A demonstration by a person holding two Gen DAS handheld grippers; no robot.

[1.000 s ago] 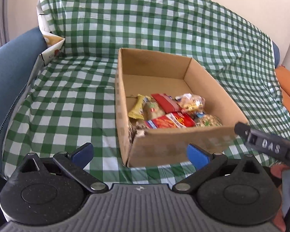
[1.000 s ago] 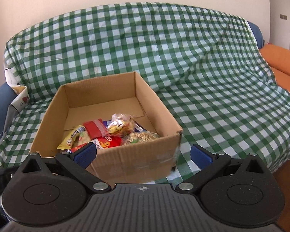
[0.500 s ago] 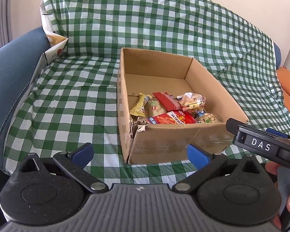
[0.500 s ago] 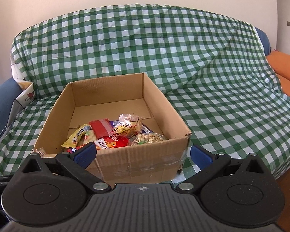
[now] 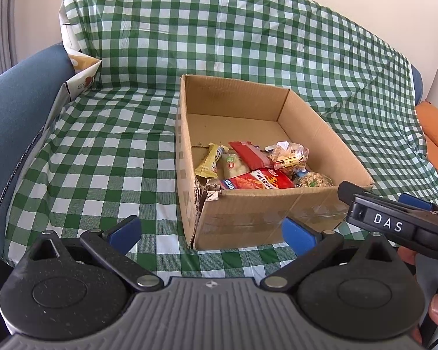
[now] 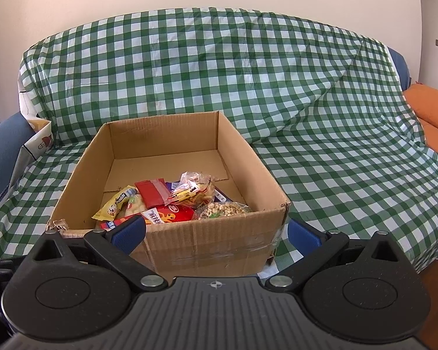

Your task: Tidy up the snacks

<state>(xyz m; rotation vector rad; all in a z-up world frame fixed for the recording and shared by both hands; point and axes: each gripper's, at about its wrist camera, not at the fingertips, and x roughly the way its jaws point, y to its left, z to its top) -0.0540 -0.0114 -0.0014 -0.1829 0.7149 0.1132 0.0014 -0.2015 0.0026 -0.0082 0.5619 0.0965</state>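
Observation:
An open cardboard box (image 5: 265, 218) (image 6: 207, 250) sits on a sofa covered by a green checked cloth (image 5: 96, 157). Inside, near the front wall, lie several snack packs: a red chip bag (image 5: 260, 181) (image 6: 169, 214), a yellow wrapper (image 5: 208, 162) (image 6: 115, 202), a red sachet (image 5: 249, 154) (image 6: 153, 191), a clear bag of crackers (image 5: 289, 157) (image 6: 194, 189) and a nut pack (image 5: 315, 179) (image 6: 223, 210). My left gripper (image 5: 210, 229) is open, held in front of the box's torn left corner. My right gripper (image 6: 216, 232) is open before the front wall; its body (image 5: 394, 224) shows in the left wrist view.
A white paper bag (image 5: 78, 75) (image 6: 41, 141) stands at the sofa's back left, next to a blue armrest (image 5: 17, 110). An orange cushion (image 6: 429, 110) lies at the far right. A hand (image 5: 435, 312) holds the right gripper's handle. Bare cloth lies on both sides of the box.
Both grippers have drawn back and risen a little, so the box sits farther off and more of its inside shows. Both stayed open and the snacks have not moved.

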